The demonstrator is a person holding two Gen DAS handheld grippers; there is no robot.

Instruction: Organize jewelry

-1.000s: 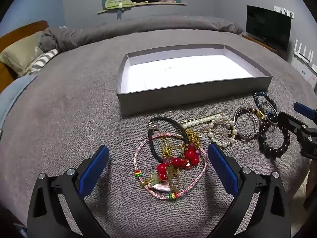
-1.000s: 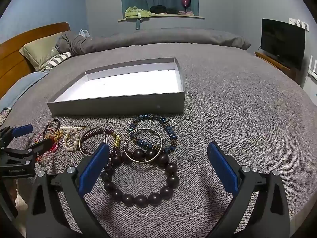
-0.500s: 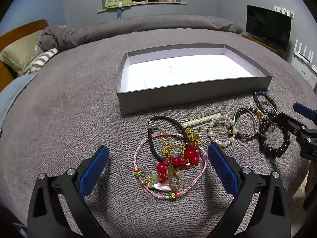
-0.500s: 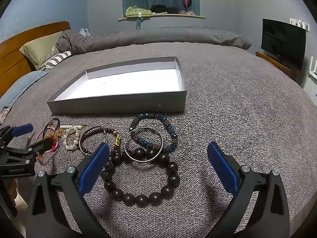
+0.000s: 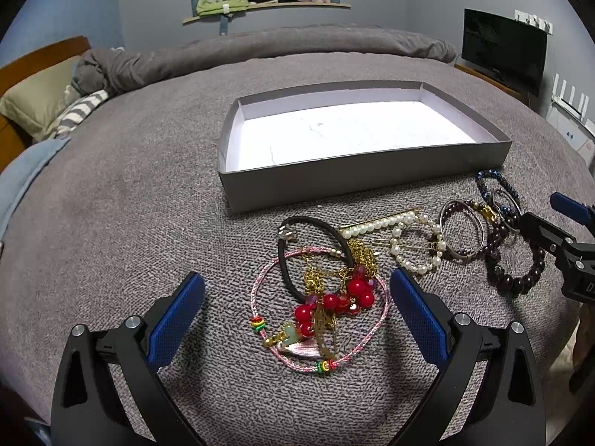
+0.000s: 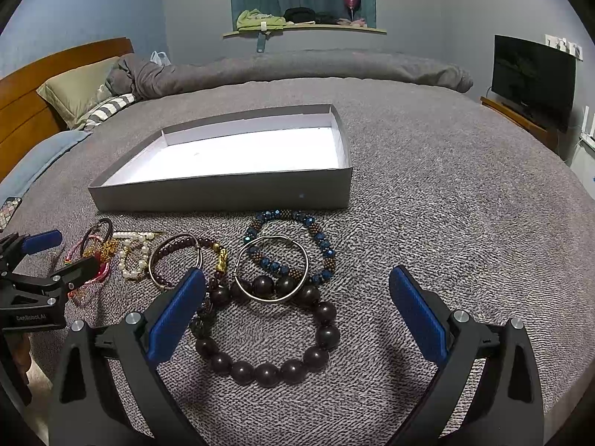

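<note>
While both tools hover above the grey bedspread [image 5: 111,193], the left gripper [image 5: 297,319] stands spread wide, a pink cord bracelet [image 5: 379,319] with red beads [image 5: 357,293] lying between its fingers. Just ahead of it sits the shallow grey box [image 5: 334,182]. The right gripper [image 6: 297,312] is likewise spread, straddling a dark bead bracelet [image 6: 323,334] that touches a silver bangle [image 6: 297,278]; beyond them lies a blue bead bracelet [image 6: 323,241]. To its left a pearl piece [image 6: 130,256], possibly a clip, rests.
</note>
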